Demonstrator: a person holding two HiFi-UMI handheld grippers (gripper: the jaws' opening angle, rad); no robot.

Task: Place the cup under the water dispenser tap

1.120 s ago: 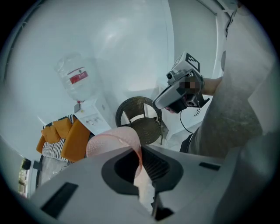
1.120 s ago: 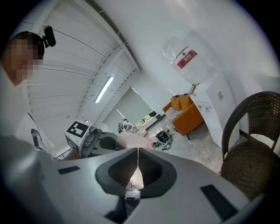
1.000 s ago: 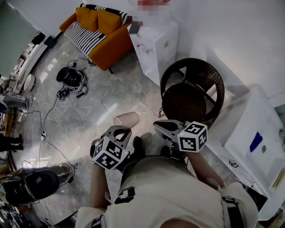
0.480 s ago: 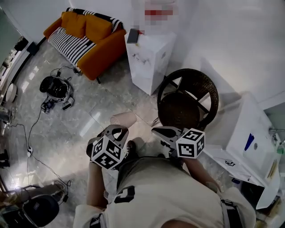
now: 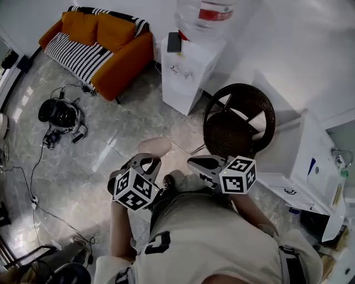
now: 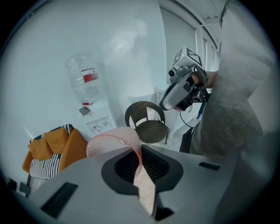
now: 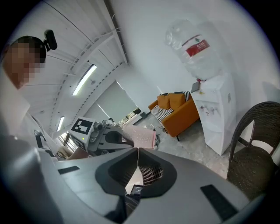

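Note:
A pale pink translucent cup point(image 5: 157, 147) is carried in front of the person, with my left gripper point(image 5: 147, 162) shut on its wall. In the left gripper view the cup point(image 6: 111, 141) fills the space ahead of the left gripper point(image 6: 140, 154), its wall pinched between the jaws. My right gripper point(image 5: 192, 162) is beside it, shut and empty; its jaws meet in the right gripper view point(image 7: 138, 153). The white water dispenser point(image 5: 188, 66) with its clear bottle point(image 5: 208, 12) stands against the far wall, well ahead of both grippers. Its tap is too small to make out.
A dark wicker chair point(image 5: 238, 119) stands just right of the dispenser, close ahead of the right gripper. An orange sofa point(image 5: 102, 41) is at the far left. Cables and a black device point(image 5: 58, 113) lie on the tiled floor. A white cabinet point(image 5: 310, 166) is at the right.
Both grippers have travelled across the floor with the person. The dispenser and its bottle now show more fully at the top of the head view. The cup stays in the left gripper.

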